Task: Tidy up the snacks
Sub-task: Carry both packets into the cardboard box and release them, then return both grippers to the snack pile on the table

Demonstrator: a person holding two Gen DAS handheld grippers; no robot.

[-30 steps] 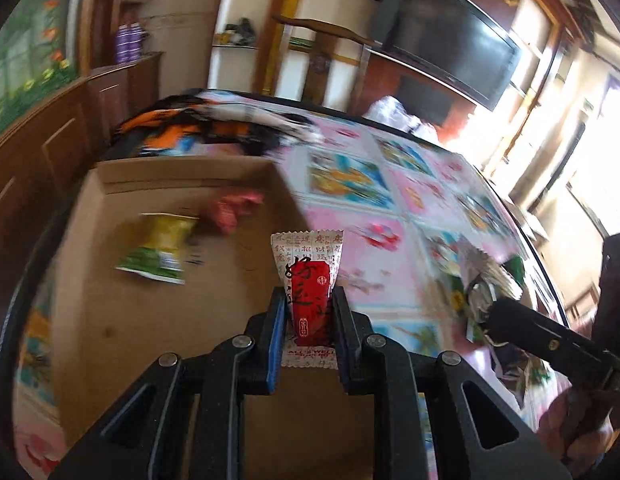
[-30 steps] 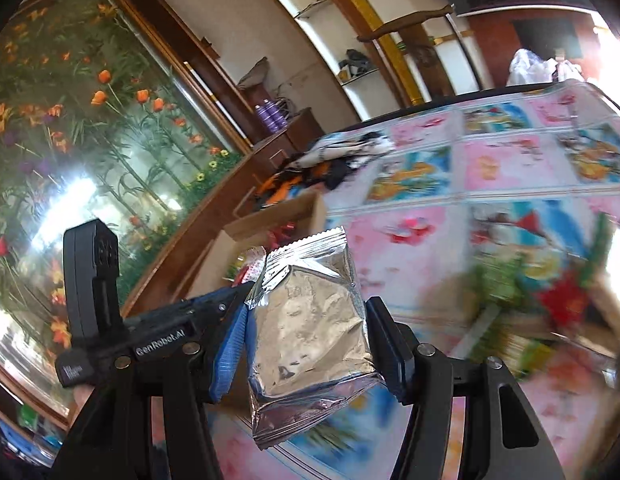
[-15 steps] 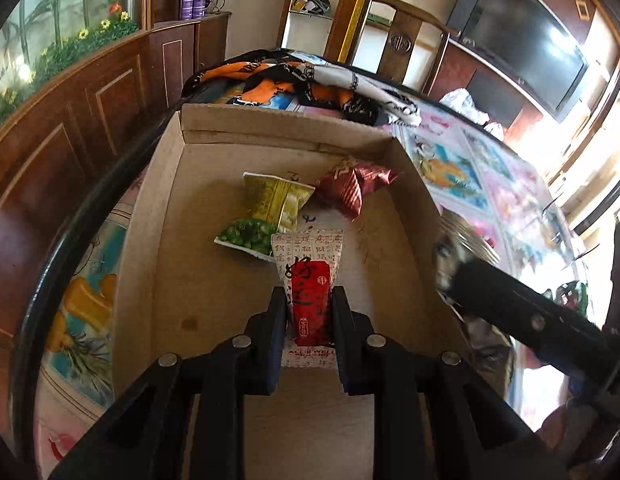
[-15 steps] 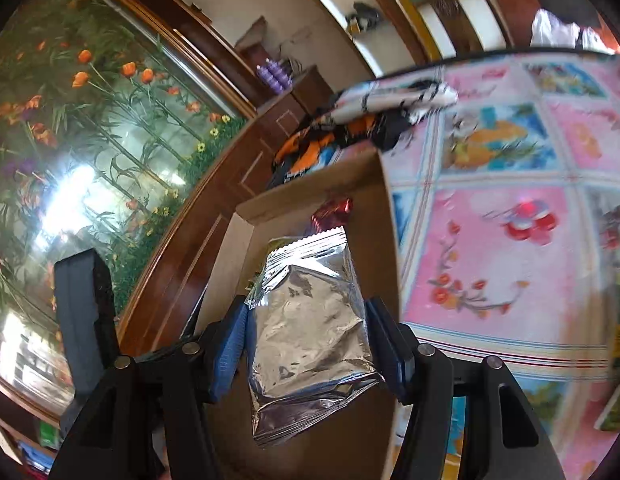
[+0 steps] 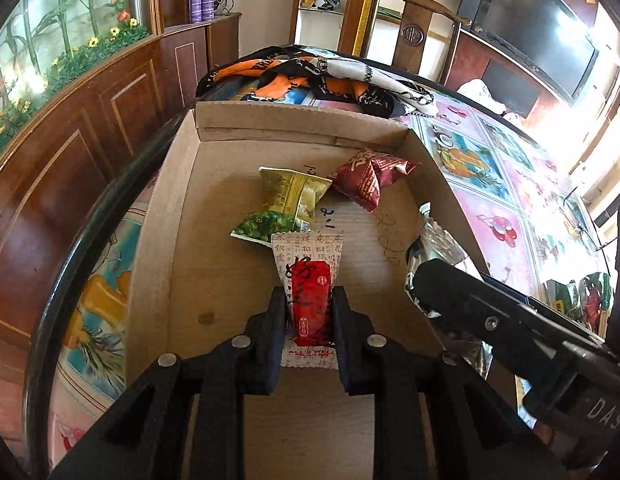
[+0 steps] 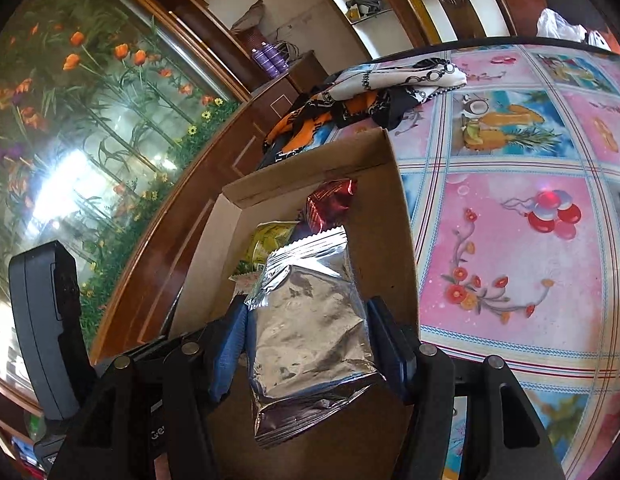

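In the left wrist view, the cardboard box fills the centre; a green snack bag and a dark red packet lie at its upper middle. Low centre, the left gripper clamps a white-and-red sachet bearing Chinese characters. In the right wrist view, the right gripper grips a silver foil pouch, unlabelled, over the box.

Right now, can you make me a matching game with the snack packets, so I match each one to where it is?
Things:
1. red and white packet
2. silver foil packet
3. green packet
4. dark red packet

Places:
A. lying in the cardboard box, nearest its far wall
B. held in the right hand-held gripper
C. lying in the box, middle
D. held in the left hand-held gripper

Pairs: 1-D, 2-B, 3-C, 4-A
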